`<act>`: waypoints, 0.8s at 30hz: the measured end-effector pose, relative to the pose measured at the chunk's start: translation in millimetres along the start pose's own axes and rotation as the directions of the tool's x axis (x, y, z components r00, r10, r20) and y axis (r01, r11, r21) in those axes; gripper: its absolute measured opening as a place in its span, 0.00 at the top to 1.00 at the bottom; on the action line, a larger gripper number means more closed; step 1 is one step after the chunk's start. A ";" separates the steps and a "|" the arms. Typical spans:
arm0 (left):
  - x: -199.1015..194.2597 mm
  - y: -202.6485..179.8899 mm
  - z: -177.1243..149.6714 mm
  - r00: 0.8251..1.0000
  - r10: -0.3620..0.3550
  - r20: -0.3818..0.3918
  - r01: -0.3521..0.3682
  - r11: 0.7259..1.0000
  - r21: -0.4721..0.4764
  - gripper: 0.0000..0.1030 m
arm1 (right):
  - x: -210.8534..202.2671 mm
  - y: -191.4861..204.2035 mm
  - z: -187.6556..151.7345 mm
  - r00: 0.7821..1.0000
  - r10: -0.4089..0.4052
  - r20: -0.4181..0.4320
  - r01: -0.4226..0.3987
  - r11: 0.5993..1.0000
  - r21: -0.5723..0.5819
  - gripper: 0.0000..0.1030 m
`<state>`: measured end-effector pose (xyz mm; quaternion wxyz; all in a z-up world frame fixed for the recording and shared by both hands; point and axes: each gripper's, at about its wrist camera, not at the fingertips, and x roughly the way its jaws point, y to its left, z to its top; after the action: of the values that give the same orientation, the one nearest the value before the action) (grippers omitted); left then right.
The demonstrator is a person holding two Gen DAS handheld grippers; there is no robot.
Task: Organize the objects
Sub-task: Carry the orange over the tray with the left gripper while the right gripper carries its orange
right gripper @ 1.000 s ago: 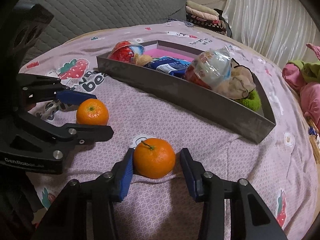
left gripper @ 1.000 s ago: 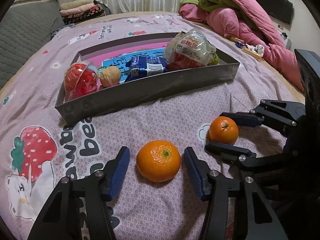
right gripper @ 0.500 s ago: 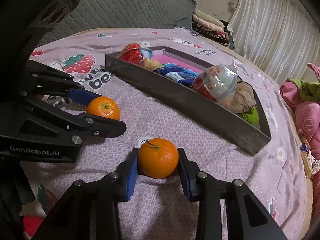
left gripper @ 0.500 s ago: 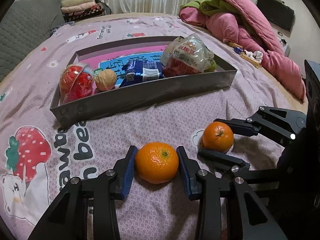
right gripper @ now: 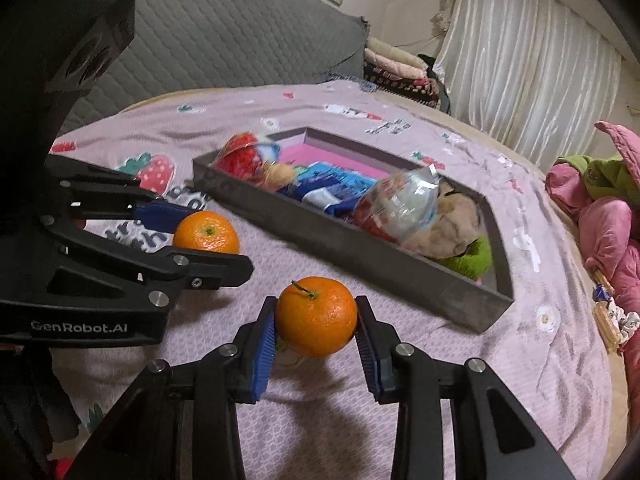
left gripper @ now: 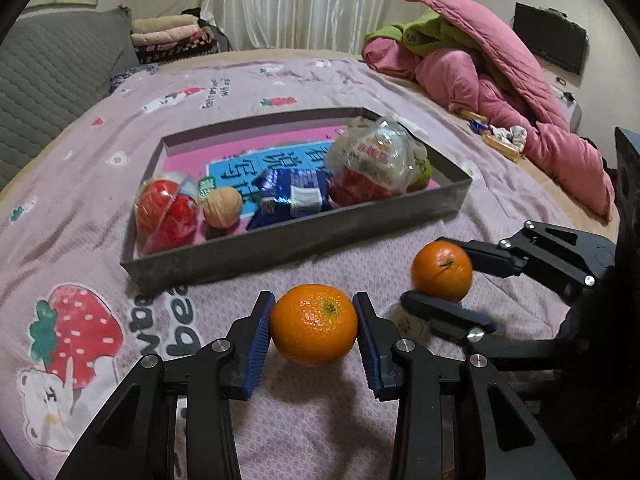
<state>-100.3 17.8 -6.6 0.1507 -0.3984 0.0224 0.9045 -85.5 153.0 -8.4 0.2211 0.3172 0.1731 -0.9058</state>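
Two oranges are held above the bedspread's near edge — the left gripper [left gripper: 314, 326] is closed on one orange [left gripper: 314, 324], the right gripper [right gripper: 316, 322] on the other orange [right gripper: 316, 314]. The tray [left gripper: 296, 246] is crowded — a dropped orange could roll off the bed.

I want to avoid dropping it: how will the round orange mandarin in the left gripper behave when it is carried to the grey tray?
The round orange mandarin is probably firm yet bruisable, so the blue fingers pressing its sides need only gentle force. Being round with glossy peel, it may slip, and would likely roll if released on the soft pink bedsheet.
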 end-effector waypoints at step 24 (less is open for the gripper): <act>-15.1 5.7 36.8 0.990 0.056 0.126 -0.048 0.996 -0.069 0.60 | -41.1 -31.1 37.4 0.963 -0.138 0.231 0.107 0.984 0.143 0.64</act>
<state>-118.6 14.4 29.0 0.1149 -0.3438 -0.0068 0.9319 -91.2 174.2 51.4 0.1629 0.2078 0.1052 -0.9588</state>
